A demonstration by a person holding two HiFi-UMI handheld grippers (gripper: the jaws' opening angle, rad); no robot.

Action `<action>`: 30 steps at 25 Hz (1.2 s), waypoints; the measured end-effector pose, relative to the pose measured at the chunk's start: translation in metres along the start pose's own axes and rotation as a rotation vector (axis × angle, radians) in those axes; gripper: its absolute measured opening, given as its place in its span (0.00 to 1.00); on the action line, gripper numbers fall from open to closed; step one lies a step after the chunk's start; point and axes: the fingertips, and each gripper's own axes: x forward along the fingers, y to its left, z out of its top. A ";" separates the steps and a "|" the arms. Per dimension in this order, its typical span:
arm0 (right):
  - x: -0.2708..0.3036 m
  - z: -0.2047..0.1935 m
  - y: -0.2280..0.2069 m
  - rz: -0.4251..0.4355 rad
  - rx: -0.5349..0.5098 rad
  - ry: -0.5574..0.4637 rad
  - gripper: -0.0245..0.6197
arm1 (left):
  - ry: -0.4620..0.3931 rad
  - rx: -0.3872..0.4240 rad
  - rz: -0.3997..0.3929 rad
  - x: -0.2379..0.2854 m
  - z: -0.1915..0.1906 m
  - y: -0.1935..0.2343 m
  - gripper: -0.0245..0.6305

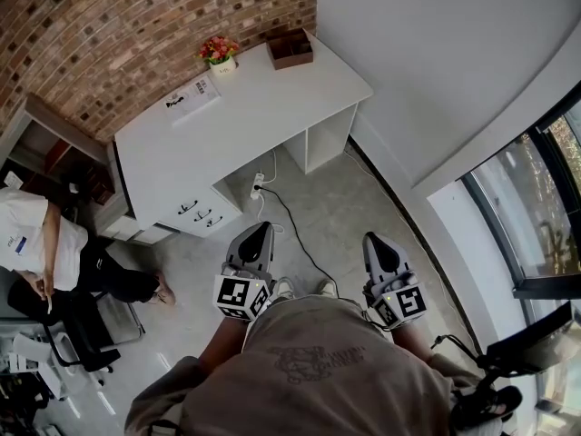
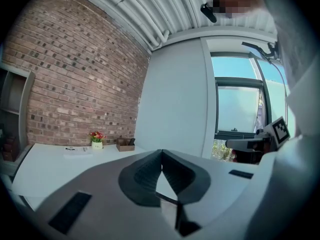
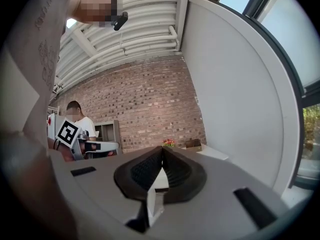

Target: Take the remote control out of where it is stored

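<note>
The white rectangular desk (image 1: 263,107) is plain. The red-brown brick wall (image 1: 118,34) shows pale mortar lines. The dark brown wooden box (image 1: 290,49) sits by red and orange flowers (image 1: 218,47) in a white pot (image 1: 222,64). The speckled grey floor (image 1: 336,216) is dull. The grey left tool (image 1: 261,232) and right tool (image 1: 377,242) bear black-and-white square markers.

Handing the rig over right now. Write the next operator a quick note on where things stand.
Left claw: shut, empty.
Right claw: shut, empty.
Both held over the floor, short of the white desk.
Remote: in no view; maybe in the brown box at the desk's corner or the shut drawers.
Done: nothing yet.
Left: approach, find the remote, take it out.
</note>
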 end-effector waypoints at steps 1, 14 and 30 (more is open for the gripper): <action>-0.001 0.000 -0.001 0.007 -0.003 -0.002 0.06 | 0.014 0.005 0.000 0.001 -0.003 -0.002 0.06; -0.009 0.002 -0.043 0.061 -0.016 -0.014 0.06 | 0.047 -0.033 0.072 0.022 -0.015 -0.022 0.06; 0.005 0.002 -0.093 0.122 -0.014 -0.046 0.06 | 0.054 0.001 0.176 0.027 -0.020 -0.033 0.06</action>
